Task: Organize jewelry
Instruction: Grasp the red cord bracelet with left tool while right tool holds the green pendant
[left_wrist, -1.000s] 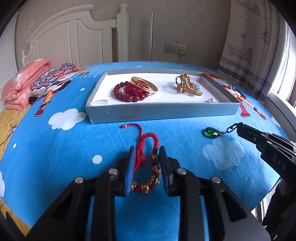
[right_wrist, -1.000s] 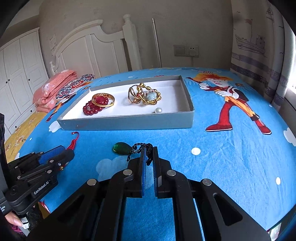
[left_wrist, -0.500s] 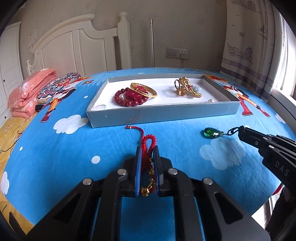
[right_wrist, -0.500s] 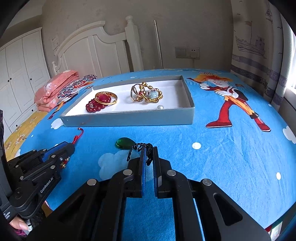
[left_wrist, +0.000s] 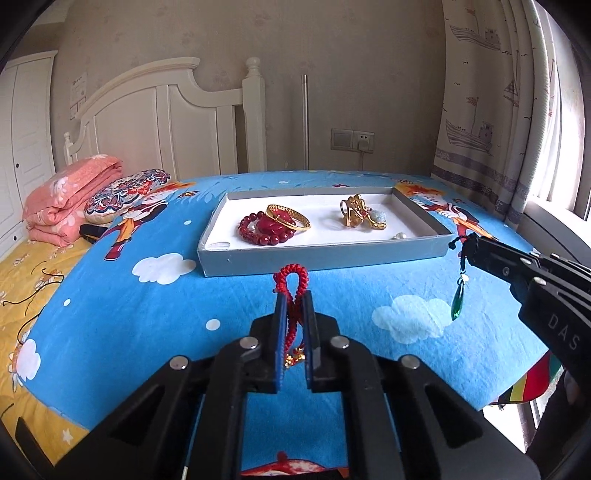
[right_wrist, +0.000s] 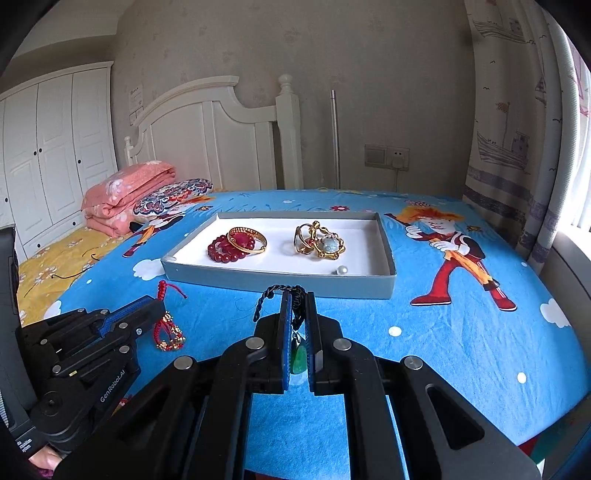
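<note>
My left gripper (left_wrist: 294, 299) is shut on a red braided cord bracelet (left_wrist: 291, 284) with gold beads, held above the blue bedsheet; it hangs from the gripper in the right wrist view (right_wrist: 168, 328). My right gripper (right_wrist: 296, 299) is shut on the black cord of a green pendant (right_wrist: 298, 360), which dangles in the air (left_wrist: 458, 302). A grey tray (left_wrist: 325, 254) with a white floor lies ahead. It holds a red bead bracelet (left_wrist: 258, 232), a gold bangle (left_wrist: 291, 218), a gold ornament (left_wrist: 356, 214) and a pearl (left_wrist: 400, 235).
The bed has a blue cartoon sheet (left_wrist: 147, 314). A folded pink quilt (left_wrist: 70, 199) and a patterned pillow (left_wrist: 125, 192) lie at the far left by the white headboard (left_wrist: 166, 122). A curtain (left_wrist: 491, 110) and the window side are on the right.
Both grippers have risen off the sheet toward the tray. The left one closed on the red bracelet and lifted it. The green pendant now hangs free from the right gripper.
</note>
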